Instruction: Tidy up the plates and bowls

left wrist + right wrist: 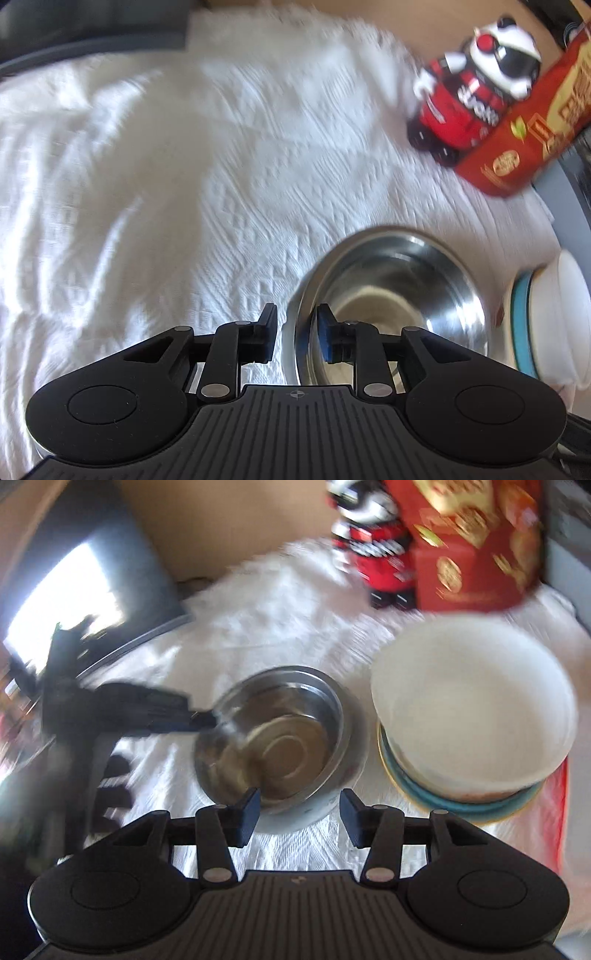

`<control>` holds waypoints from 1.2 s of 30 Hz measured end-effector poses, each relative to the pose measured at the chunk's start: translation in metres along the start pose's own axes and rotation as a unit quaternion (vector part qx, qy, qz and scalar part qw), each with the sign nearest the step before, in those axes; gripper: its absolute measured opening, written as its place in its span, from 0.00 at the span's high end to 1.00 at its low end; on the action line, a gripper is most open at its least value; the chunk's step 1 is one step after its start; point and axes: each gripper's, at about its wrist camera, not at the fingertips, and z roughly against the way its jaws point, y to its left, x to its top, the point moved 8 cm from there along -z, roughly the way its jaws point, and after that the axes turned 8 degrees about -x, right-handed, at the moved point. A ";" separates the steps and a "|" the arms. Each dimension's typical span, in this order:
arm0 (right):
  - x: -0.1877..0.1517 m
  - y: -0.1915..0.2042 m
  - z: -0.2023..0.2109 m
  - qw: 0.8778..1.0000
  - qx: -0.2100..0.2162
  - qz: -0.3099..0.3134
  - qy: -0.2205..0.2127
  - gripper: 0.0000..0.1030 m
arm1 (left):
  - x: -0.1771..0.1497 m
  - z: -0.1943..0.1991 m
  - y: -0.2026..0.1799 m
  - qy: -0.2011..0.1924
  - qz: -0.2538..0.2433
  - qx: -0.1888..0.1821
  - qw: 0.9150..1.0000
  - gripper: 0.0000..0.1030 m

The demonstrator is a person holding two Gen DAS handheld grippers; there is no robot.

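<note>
Steel bowl (273, 738) sits on the white cloth (147, 184), just left of a white bowl (472, 705) stacked on a blue plate (461, 801). Left gripper (295, 338) straddles the steel bowl's rim, jaws slightly apart, pads not pressing. Right gripper (299, 816) hovers near, partly open, empty.

Steel bowl (273, 738): shiny, empty, upright on the white cloth, centre of scene. White bowl (472, 705): larger, empty, upright, just right of the steel one, not clearly touching. It sits on a teal plate (461, 801); yellowish rim edge shows beneath. Motion blur hides finer detail.
</note>
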 end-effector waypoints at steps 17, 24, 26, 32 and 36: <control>0.001 -0.017 -0.098 0.985 -0.098 -0.143 0.018 0.60 | 0.005 -0.041 -0.003 0.058 -0.057 -0.046 0.996 0.65; -0.001 -0.011 -0.098 0.985 -0.108 -0.132 0.025 0.60 | 0.011 -0.033 -0.002 0.049 -0.074 -0.033 0.996 0.65; -0.002 -0.008 -0.097 0.986 -0.100 -0.131 0.029 0.60 | 0.015 -0.030 0.000 0.043 -0.077 -0.027 0.996 0.65; -0.009 0.004 -0.100 0.989 -0.081 -0.116 0.045 0.59 | 0.020 -0.027 0.004 0.039 -0.071 -0.031 0.996 0.65; -0.009 0.001 -0.100 0.990 -0.069 -0.112 0.048 0.59 | 0.021 -0.023 0.009 0.033 -0.039 -0.050 0.997 0.64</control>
